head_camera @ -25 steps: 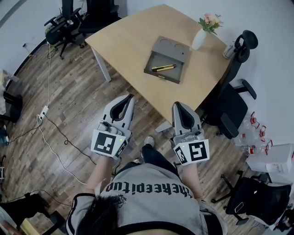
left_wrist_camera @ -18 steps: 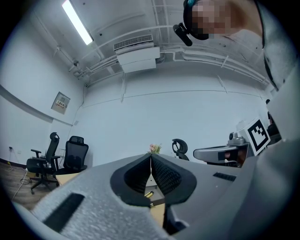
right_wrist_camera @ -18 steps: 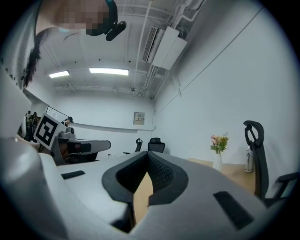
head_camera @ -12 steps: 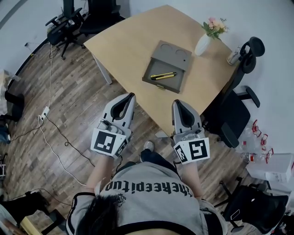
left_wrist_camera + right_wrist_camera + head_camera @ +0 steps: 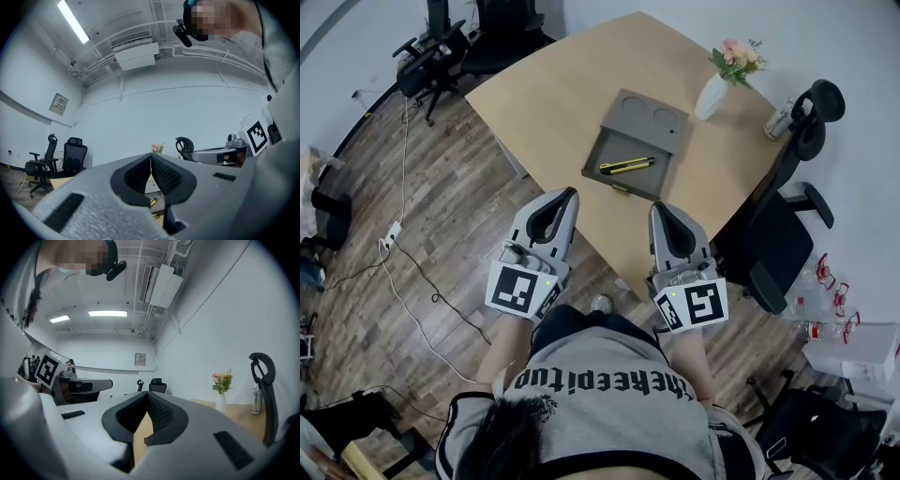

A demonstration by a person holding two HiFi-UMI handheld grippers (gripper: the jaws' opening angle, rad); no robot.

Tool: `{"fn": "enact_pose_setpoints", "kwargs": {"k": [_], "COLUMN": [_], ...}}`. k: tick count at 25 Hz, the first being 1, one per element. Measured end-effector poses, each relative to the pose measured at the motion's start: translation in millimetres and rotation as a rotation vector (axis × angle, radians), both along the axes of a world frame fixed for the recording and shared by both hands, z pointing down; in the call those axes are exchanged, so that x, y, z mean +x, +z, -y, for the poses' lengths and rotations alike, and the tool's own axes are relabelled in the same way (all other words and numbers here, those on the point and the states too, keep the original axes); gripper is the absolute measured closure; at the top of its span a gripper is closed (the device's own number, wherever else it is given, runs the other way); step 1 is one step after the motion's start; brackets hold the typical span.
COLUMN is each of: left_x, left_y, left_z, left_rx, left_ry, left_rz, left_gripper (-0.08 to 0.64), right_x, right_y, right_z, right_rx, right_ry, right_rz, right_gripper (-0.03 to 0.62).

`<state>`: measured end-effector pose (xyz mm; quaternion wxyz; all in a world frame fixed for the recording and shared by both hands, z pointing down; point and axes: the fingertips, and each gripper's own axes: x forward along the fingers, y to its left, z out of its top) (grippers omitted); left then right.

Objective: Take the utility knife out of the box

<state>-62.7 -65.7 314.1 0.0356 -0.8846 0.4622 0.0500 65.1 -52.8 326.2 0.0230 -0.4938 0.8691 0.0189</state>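
On the light wooden table [image 5: 572, 84] lies an open grey box [image 5: 651, 150]. A yellow and black utility knife [image 5: 626, 166] rests in its tray. My left gripper [image 5: 569, 193] is held over the floor just short of the table's near edge, jaws shut and empty. Over that same edge, a little short of the box, my right gripper [image 5: 660, 208] hangs shut and empty too. In the left gripper view the pads meet at the tips of the left gripper [image 5: 151, 157], and a bit of the knife [image 5: 153, 202] shows below them. The right gripper [image 5: 147, 395] is closed as well.
A white vase of flowers [image 5: 711, 92] and a can [image 5: 779, 120] stand at the table's far right. A black office chair [image 5: 776, 225] sits to the right of the table, more chairs [image 5: 441, 47] at the far left. Cables [image 5: 403, 253] trail over the wooden floor.
The person has stepped toward the table, carrying both grippers forward. The box and knife now lie closer to the gripper tips. Both jaws stayed shut.
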Motion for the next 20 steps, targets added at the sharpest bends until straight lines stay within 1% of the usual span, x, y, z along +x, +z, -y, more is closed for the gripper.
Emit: {"fn": "enact_pose_setpoints", "kwargs": {"k": [4, 11, 20], "left_x": [6, 9, 15], "left_y": [2, 2, 5], "left_z": [6, 21, 64], "left_rx": [-0.007, -0.009, -0.020], "left_ry": [0.000, 0.018, 0.116], "left_rz": [0.014, 0.017, 0.014], "left_gripper": [0.541, 0.541, 0.541], "right_x": [5, 8, 8], "right_y": [1, 1, 1], "right_z": [6, 20, 55], "right_rx": [-0.004, -0.005, -0.013], "right_ry": [-0.005, 0.010, 0.093], "right_rz": [0.008, 0.008, 0.007], "right_gripper": [0.586, 0.586, 0.586]}}
